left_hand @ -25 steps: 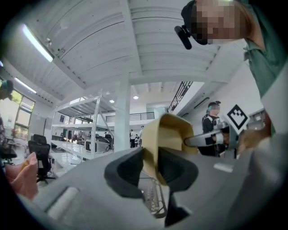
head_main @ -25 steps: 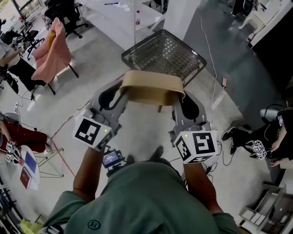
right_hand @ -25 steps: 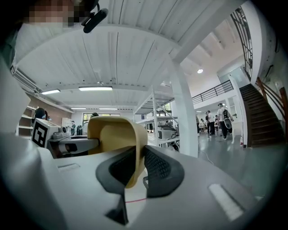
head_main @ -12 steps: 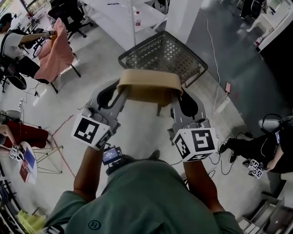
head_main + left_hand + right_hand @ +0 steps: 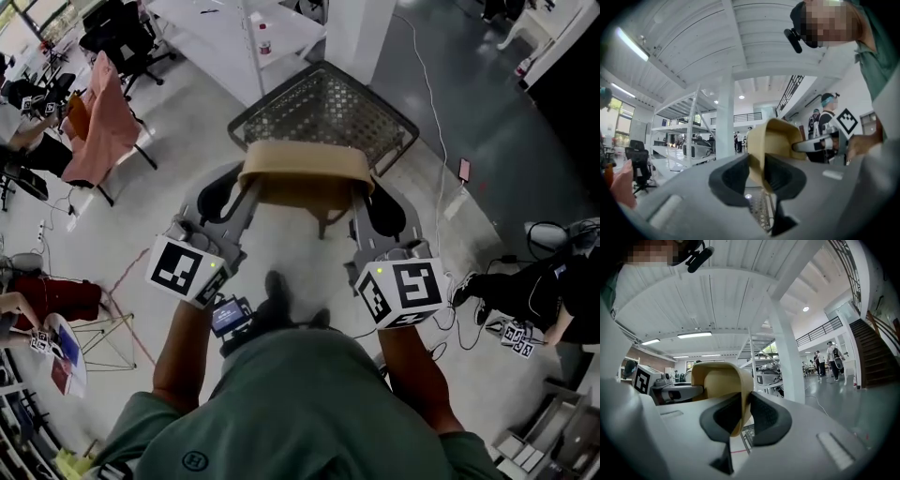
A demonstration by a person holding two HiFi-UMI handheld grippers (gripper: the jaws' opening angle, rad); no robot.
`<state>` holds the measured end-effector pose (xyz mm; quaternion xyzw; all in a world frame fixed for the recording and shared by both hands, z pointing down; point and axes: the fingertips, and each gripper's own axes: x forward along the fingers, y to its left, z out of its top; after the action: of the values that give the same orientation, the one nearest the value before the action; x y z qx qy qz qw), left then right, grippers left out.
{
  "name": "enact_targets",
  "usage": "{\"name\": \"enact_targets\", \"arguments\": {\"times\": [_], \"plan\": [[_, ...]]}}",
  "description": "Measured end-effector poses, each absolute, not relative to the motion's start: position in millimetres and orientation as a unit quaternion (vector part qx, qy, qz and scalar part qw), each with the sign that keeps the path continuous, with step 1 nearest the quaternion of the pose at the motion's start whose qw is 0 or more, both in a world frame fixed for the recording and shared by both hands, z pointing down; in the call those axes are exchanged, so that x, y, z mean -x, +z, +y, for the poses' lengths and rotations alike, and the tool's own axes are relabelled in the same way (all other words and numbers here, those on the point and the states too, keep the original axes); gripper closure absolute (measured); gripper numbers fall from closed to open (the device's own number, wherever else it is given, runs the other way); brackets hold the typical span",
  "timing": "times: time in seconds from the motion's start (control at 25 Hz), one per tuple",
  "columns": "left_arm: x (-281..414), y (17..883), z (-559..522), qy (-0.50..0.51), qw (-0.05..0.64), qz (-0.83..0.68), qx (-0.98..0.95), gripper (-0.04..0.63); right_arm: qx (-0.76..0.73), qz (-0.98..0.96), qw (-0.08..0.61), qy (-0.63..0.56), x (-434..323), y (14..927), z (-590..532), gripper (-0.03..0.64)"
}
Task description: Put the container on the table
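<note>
I hold a tan plastic container [image 5: 302, 178] in the air between both grippers, carried level over the floor. My left gripper [image 5: 251, 193] is shut on the container's left wall; its dark pads [image 5: 785, 176] pinch the tan rim [image 5: 759, 154]. My right gripper [image 5: 361, 199] is shut on the right wall, pads [image 5: 761, 420] clamped on the rim [image 5: 740, 408]. Just beyond the container stands the small metal mesh table [image 5: 323, 108], whose perforated top [image 5: 761, 213] shows below the jaws.
A white pillar [image 5: 361, 28] and a white desk [image 5: 234, 33] stand behind the mesh table. A chair draped with pink cloth [image 5: 98, 112] is at the left. Cables and a seated person [image 5: 534, 291] lie at the right. Shelving [image 5: 679, 136] stands far off.
Both grippers and the container have moved forward toward the mesh table; its near edge now lies under the container. The grip is unchanged.
</note>
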<state>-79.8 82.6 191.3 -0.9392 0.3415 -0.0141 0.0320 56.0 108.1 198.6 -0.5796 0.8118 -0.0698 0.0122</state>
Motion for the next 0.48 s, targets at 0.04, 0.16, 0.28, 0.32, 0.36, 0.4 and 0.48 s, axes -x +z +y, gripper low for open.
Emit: {"name": "enact_targets", "arguments": {"times": [0.04, 0.16, 0.28, 0.32, 0.36, 0.4, 0.48], "plan": [[80, 193, 75, -0.014, 0.03, 0.336, 0.941, 0.511, 0.585, 0.808, 0.011, -0.071, -56, 199, 102, 0.569], [79, 194, 52, -0.009, 0.026, 0.316, 0.948, 0.512, 0.601, 0.796, 0.005, -0.071, -54, 200, 87, 0.569], [81, 196, 31, -0.008, 0.023, 0.297, 0.955, 0.511, 0.615, 0.785, 0.002, -0.069, -51, 200, 69, 0.568], [83, 197, 24, -0.007, 0.024, 0.292, 0.956, 0.511, 0.62, 0.782, 0.002, -0.069, -49, 202, 62, 0.569], [84, 198, 18, -0.007, 0.025, 0.288, 0.957, 0.511, 0.623, 0.779, 0.002, -0.069, -48, 203, 57, 0.569], [86, 199, 12, -0.006, 0.025, 0.284, 0.959, 0.511, 0.626, 0.777, 0.001, -0.069, -46, 204, 52, 0.569], [89, 201, 0, -0.003, 0.025, 0.274, 0.961, 0.511, 0.634, 0.771, -0.002, -0.068, -41, 207, 44, 0.569]]}}
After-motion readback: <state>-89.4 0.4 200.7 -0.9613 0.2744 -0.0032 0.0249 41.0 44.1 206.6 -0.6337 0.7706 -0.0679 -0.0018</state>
